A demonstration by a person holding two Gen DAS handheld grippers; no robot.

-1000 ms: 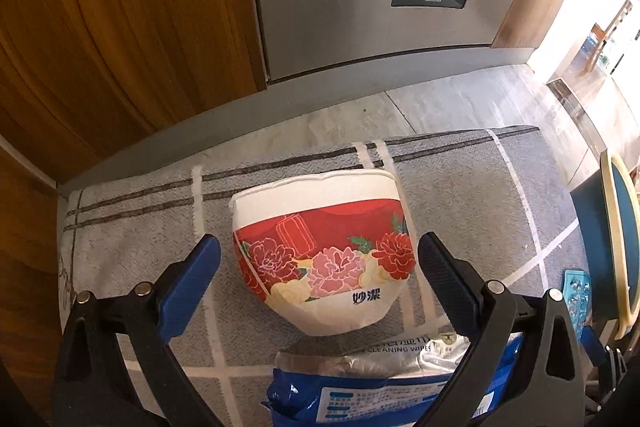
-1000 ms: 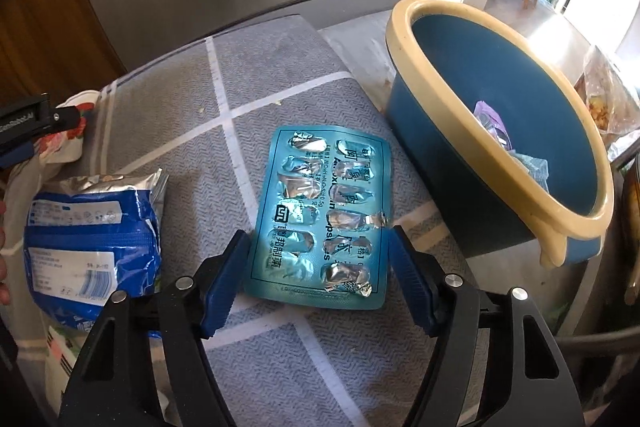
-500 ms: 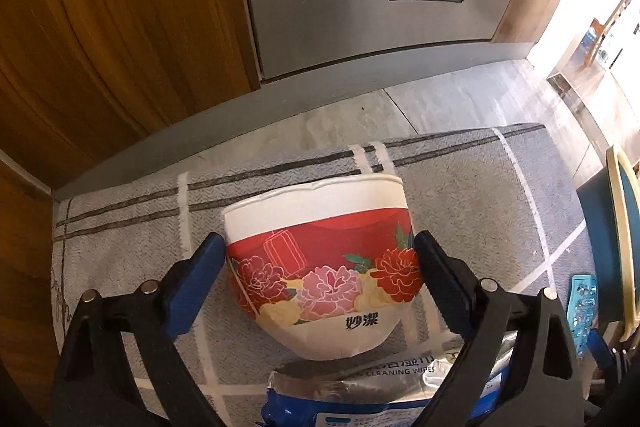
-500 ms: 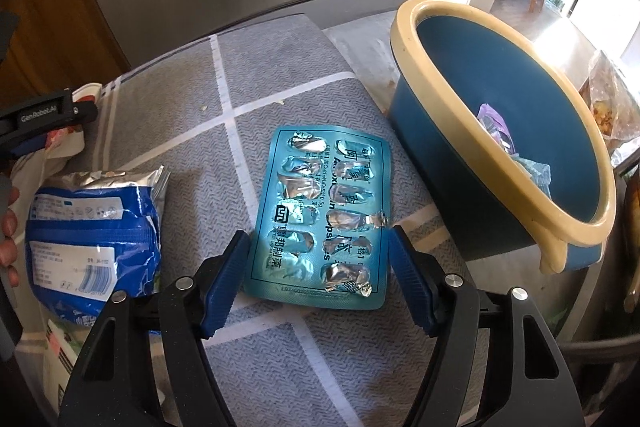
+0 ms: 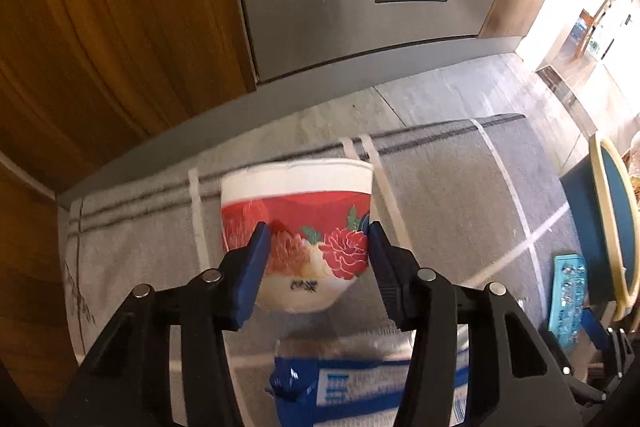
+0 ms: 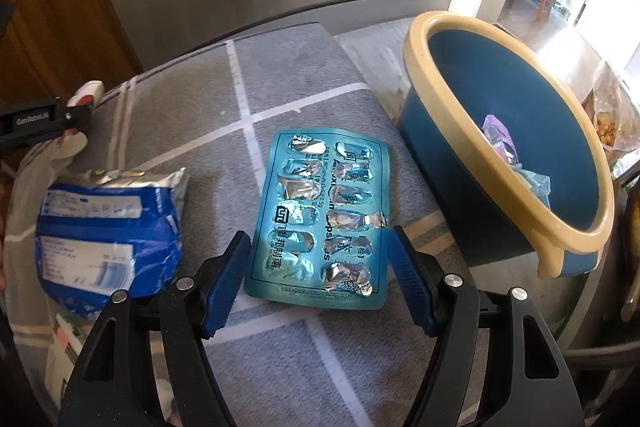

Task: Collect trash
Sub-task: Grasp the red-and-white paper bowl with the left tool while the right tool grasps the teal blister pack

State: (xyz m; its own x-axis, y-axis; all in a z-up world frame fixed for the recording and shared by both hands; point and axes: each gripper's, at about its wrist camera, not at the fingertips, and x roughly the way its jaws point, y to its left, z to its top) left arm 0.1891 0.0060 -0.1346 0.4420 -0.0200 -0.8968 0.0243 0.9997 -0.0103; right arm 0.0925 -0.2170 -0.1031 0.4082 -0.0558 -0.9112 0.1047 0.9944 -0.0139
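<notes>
Red-and-white paper bowl (image 5: 296,227) lies on its side between the pads of my left claw (image 5: 316,251), and the jaws are closing on it. Both blue pads look to be touching its walls already, so I count this as a grip forming on the bowl. To do it well, I squeeze only until the thin wall stops sliding, since it will likely buckle if I press harder, and I keep the pads on the printed band, not near the rim. Its white rim faces away from the claw and its rounded base faces back toward me, so its axis runs along the claw's pointing line. Just below the claw, nearer to me, sits a blue wipes packet (image 5: 360,387)

My right claw (image 6: 318,275) hangs open and holds nothing; a teal blister pack (image 6: 324,215) lies flat on the grey checked cloth (image 6: 280,87) between its pads without touching them. The pack's long axis also runs away from the claw. Off to the right of it stands the blue basin (image 6: 460,155) with some scraps inside, where I judge the trash goes
</notes>
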